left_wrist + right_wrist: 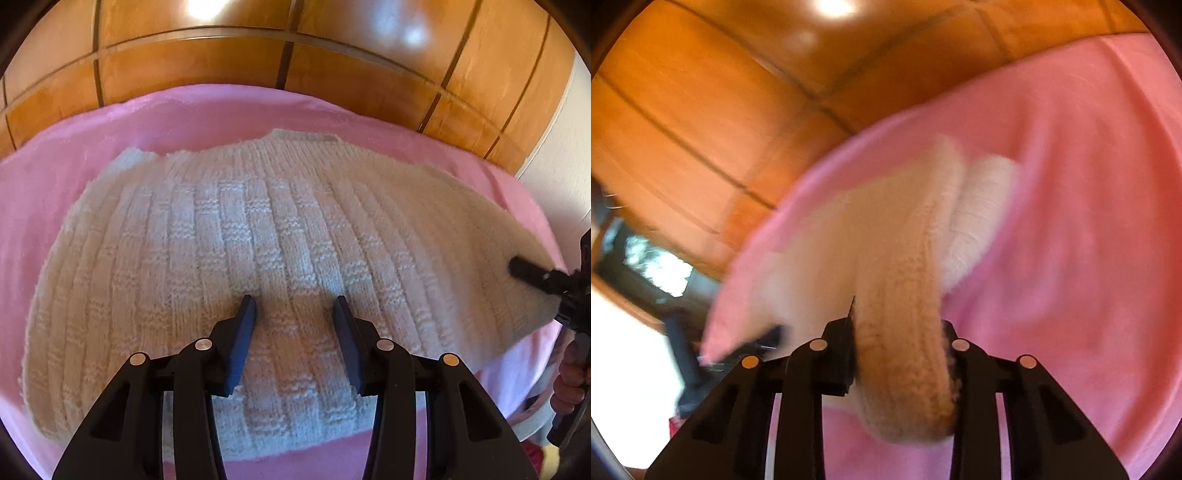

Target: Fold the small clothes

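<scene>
The right gripper (897,347) is clamped on a thick roll of the cream knitted sweater (905,266), its jaws pressed against the wool on both sides; the picture is blurred. The rest of the sweater trails onto the pink blanket (1071,221); orange wooden panelling (701,110) rises behind.

text: none readable | labels: small tag at cream sweater (258,236) collar, too blurred to read | numbers: none
</scene>
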